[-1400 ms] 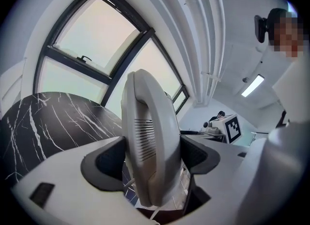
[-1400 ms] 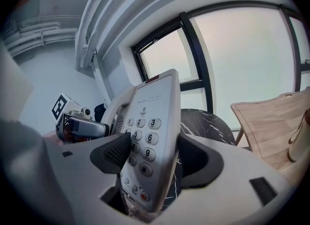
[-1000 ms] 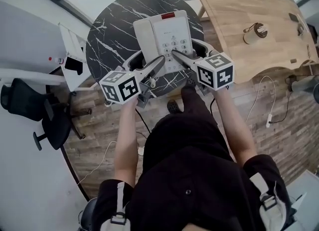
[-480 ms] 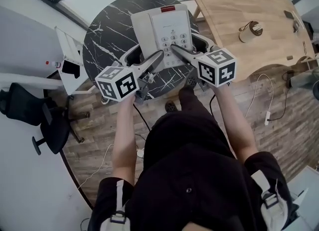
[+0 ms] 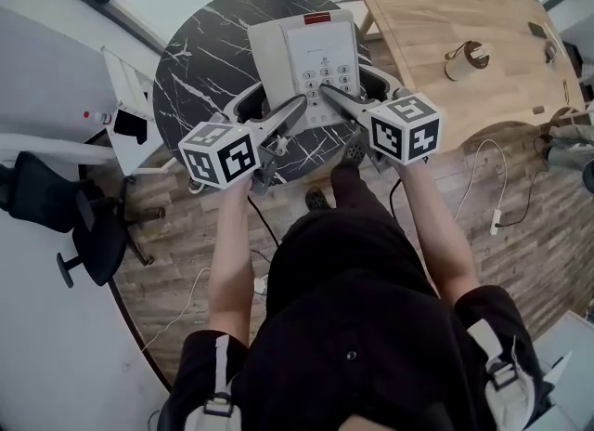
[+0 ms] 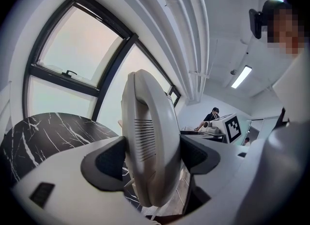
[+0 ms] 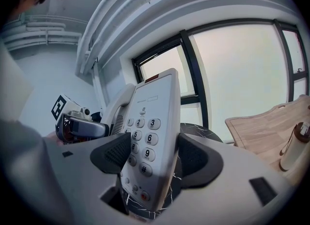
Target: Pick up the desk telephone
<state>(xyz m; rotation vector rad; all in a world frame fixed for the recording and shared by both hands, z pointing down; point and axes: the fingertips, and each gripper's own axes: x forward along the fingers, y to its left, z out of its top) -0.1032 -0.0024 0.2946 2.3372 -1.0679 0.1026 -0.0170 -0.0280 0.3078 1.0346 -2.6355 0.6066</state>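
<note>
Smooth pale-grey plastic forming desk telephone, shell showing soft sheen; handset looking same plastic, slotted grille. Black marble-look top, white veins, giving round surface polished look. Light wood planks making up neighbouring surface, looking matt. Wood-grain boards covering floor. On right hand-held gripper, pads looking dark, finely ribbed, matt; body showing smooth grey plastic. Person wearing black matt clothing.

Marble table, wooden desk, chair

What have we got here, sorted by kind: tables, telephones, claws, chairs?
tables: 2, black table and wooden table
telephone: 1
claws: 2, left claw and right claw, both shut on the telephone
chair: 1
Total: 6
</note>
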